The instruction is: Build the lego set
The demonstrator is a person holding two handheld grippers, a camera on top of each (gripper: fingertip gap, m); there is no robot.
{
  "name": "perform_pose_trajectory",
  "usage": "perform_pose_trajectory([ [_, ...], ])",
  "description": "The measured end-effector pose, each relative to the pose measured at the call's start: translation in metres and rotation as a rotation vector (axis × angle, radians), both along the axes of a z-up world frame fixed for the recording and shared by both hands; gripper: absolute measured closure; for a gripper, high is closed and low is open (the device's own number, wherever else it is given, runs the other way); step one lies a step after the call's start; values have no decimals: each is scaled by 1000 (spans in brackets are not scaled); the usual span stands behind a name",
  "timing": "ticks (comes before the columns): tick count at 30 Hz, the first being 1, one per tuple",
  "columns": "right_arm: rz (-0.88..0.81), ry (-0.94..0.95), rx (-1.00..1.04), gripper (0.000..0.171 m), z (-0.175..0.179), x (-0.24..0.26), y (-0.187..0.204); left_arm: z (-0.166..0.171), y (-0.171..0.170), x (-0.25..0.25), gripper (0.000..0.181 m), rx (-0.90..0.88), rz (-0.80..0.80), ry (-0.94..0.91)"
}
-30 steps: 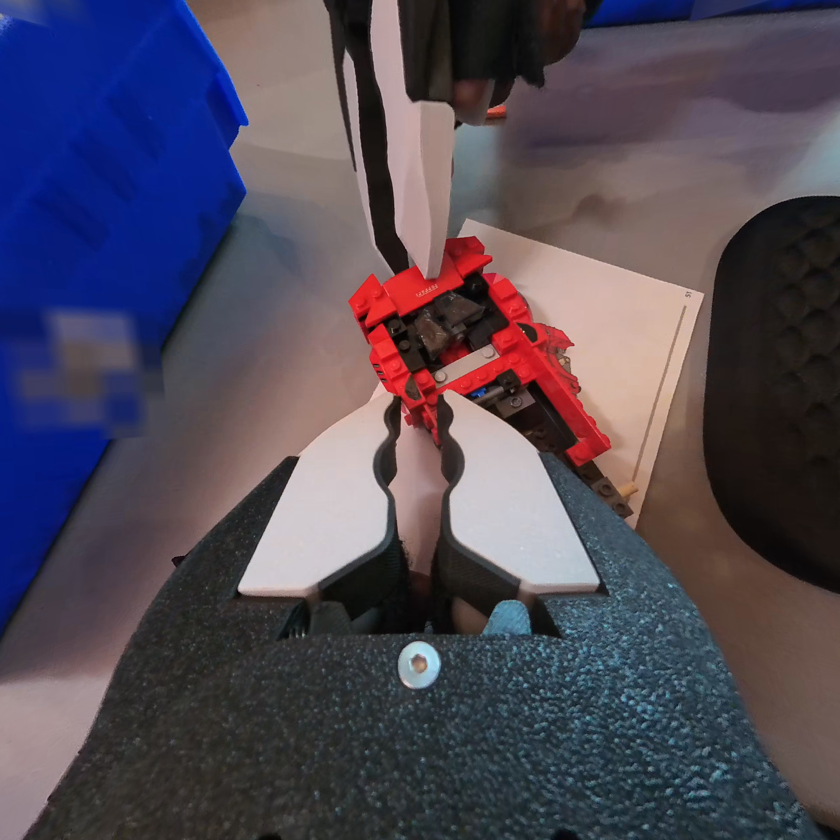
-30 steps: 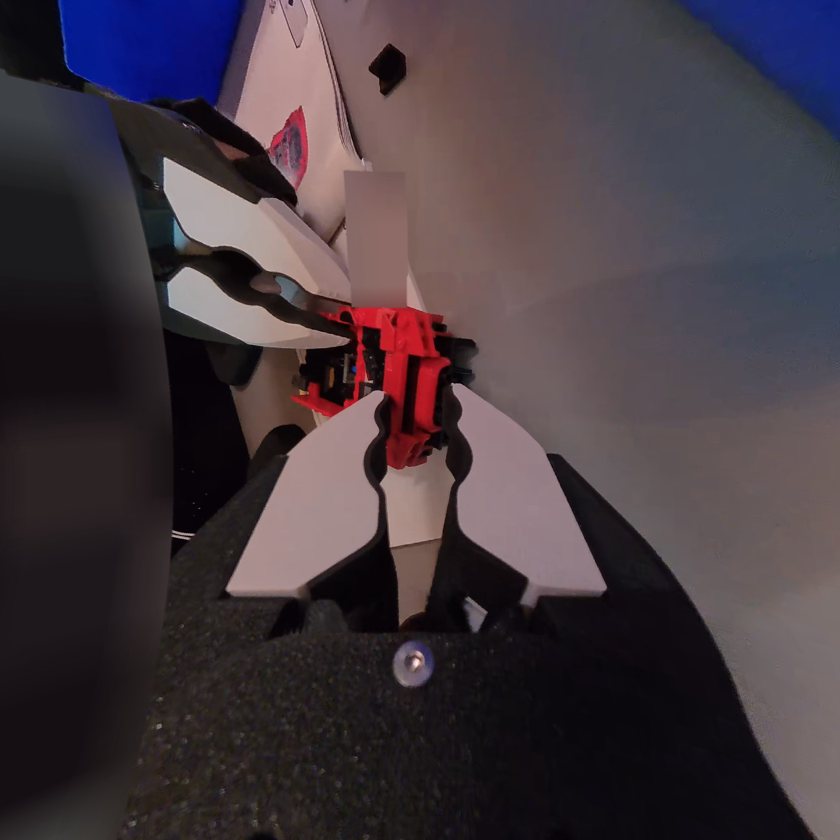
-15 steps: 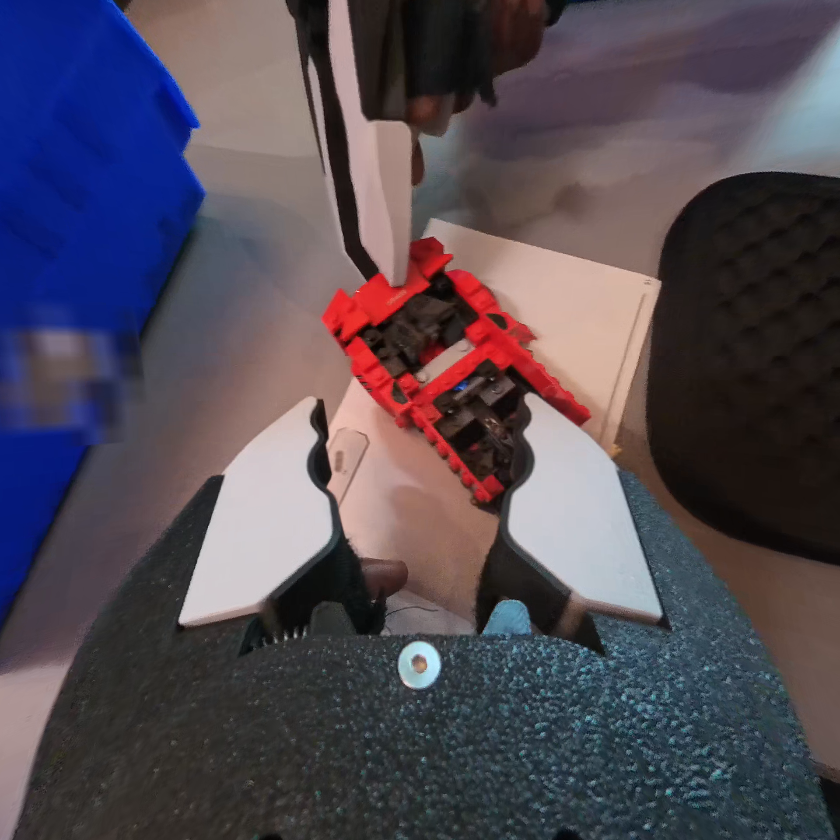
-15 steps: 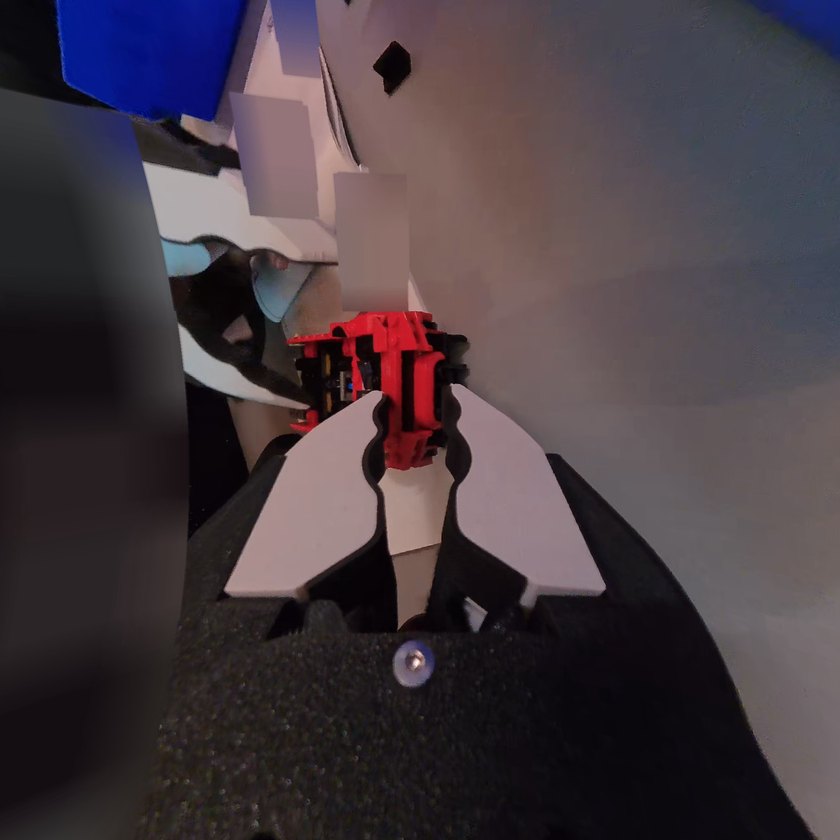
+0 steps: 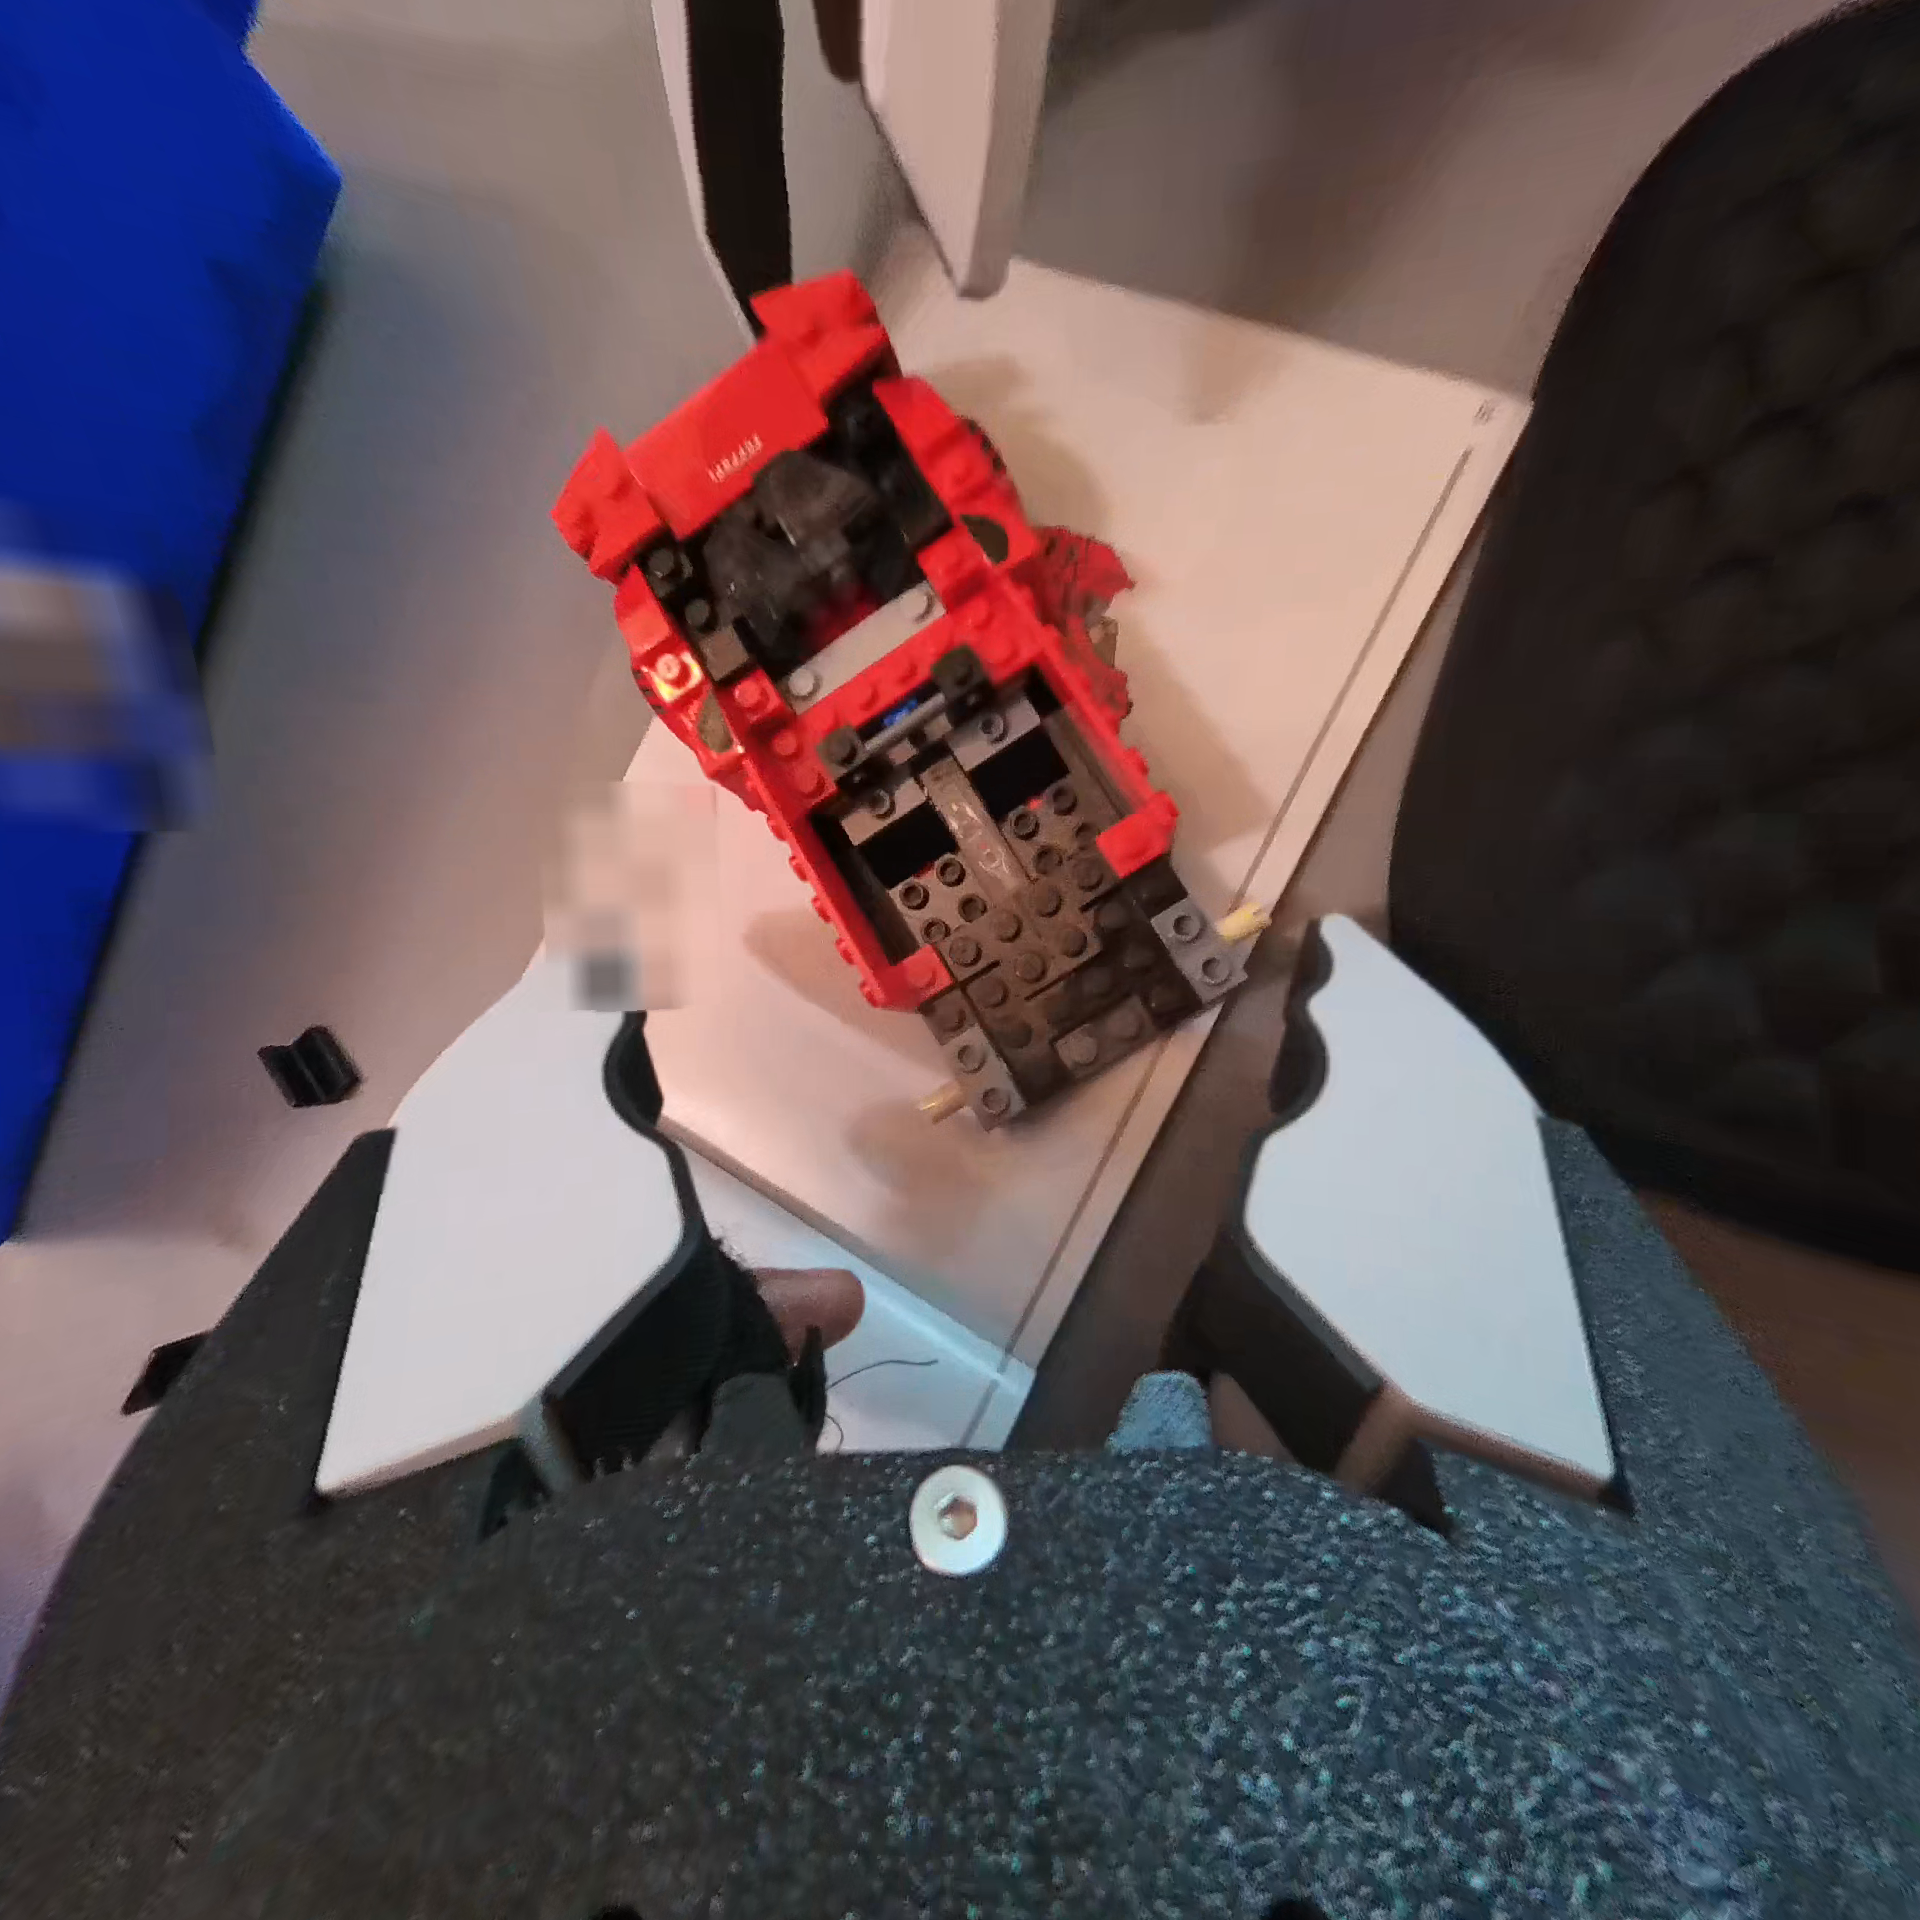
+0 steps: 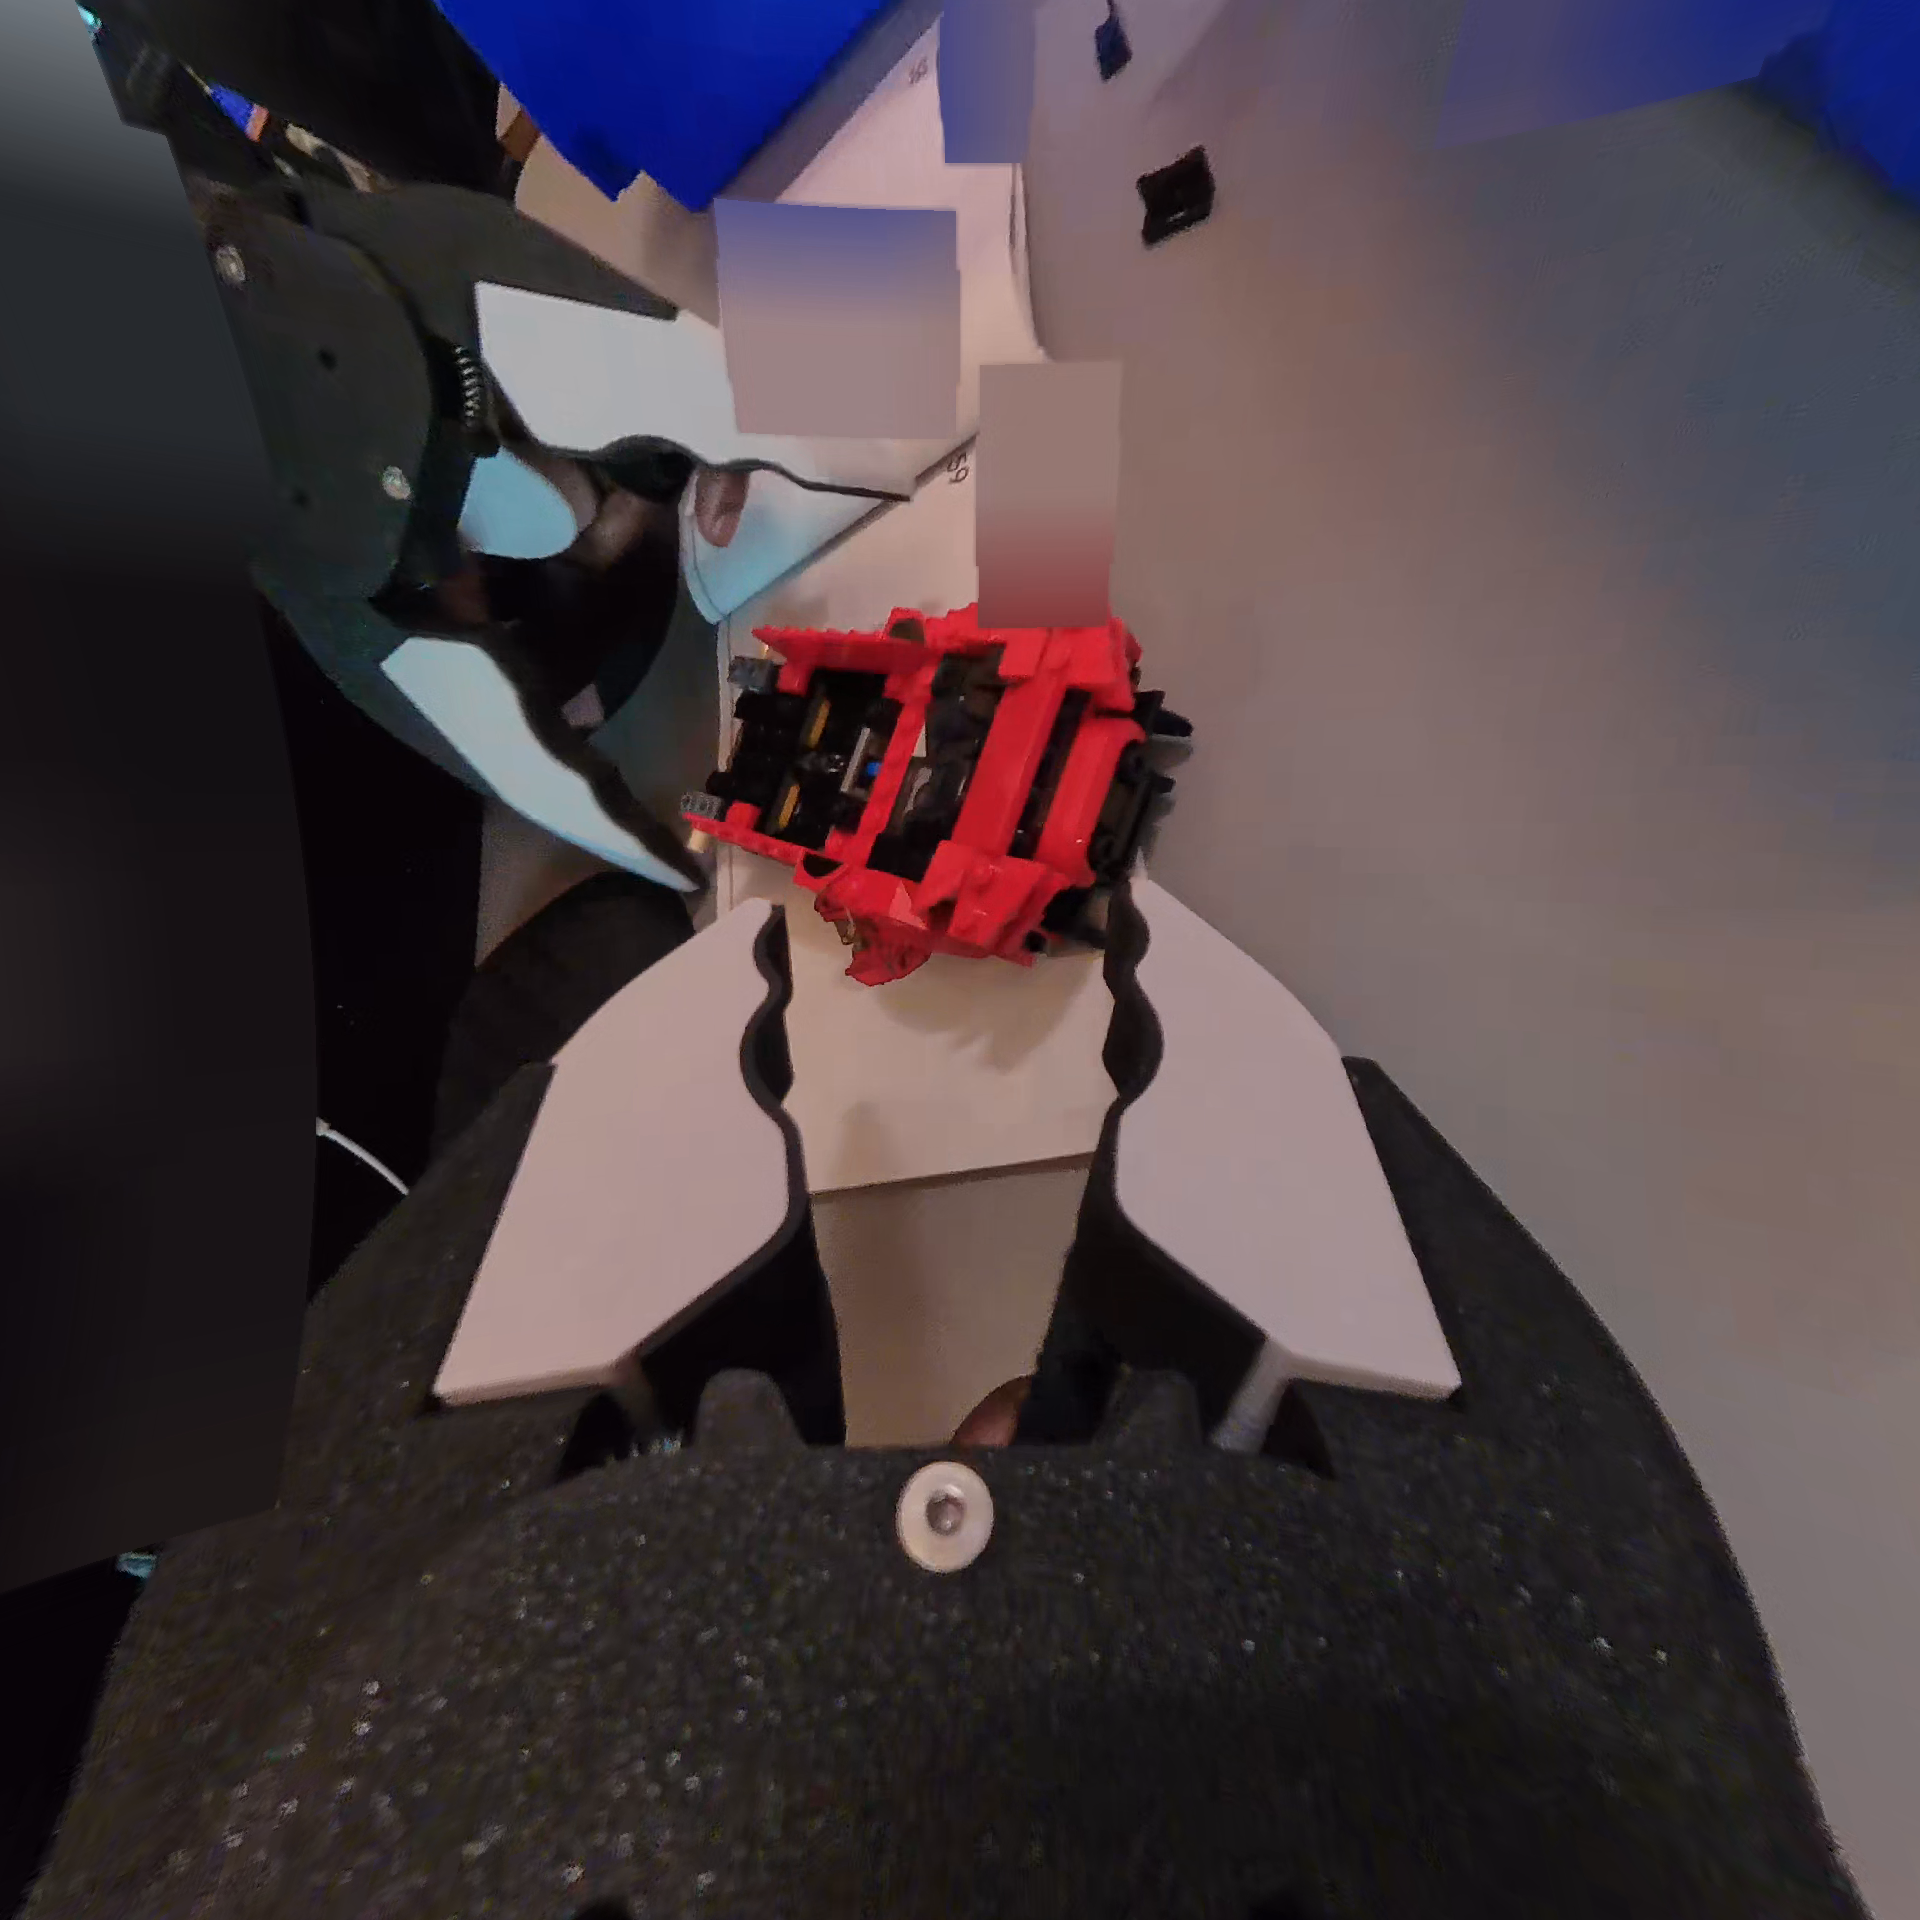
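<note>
Both claws now apart, nothing held. Left claw (image 5: 966, 997) released and backed off from the model's black end; was clamped on it 1 s ago. Right claw (image 6: 940, 935) released too, jaws spread just short of the red end; was clamped 0.5 s ago. Lego car (image 5: 883, 707) freed, lying on the instruction sheet (image 5: 1299, 499) on the desk (image 6: 1507, 727), roof open, studs up. Loose black piece (image 5: 307, 1065) beside the sheet, near the blue bin (image 5: 125, 520). Probably next: fetching a part.
</note>
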State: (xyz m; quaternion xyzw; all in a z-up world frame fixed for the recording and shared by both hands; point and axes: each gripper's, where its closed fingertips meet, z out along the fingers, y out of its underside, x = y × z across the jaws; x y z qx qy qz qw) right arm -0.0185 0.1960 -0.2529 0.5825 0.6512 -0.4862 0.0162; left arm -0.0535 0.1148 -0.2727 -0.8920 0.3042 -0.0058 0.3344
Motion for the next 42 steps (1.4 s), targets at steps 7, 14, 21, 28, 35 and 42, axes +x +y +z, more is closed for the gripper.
perform_pose_trajectory([
  [7,-6,14,-3,115,3,16,-23,3,-2,-21,77,-81,-78,47],
  [14,10,20,105,114,-4,34,-40,22,-1,-38,95,-101,-120,21],
  [21,-51,162,192,106,-2,6,-14,13,25,-11,76,-116,-79,-37],
  [28,9,143,197,105,-7,12,-41,-2,34,-22,91,-192,-182,88],
  [35,91,113,211,108,-12,29,-71,0,30,-27,103,-197,-420,168],
  [42,-37,219,320,127,-1,18,-39,2,28,-19,113,-132,-519,179],
])
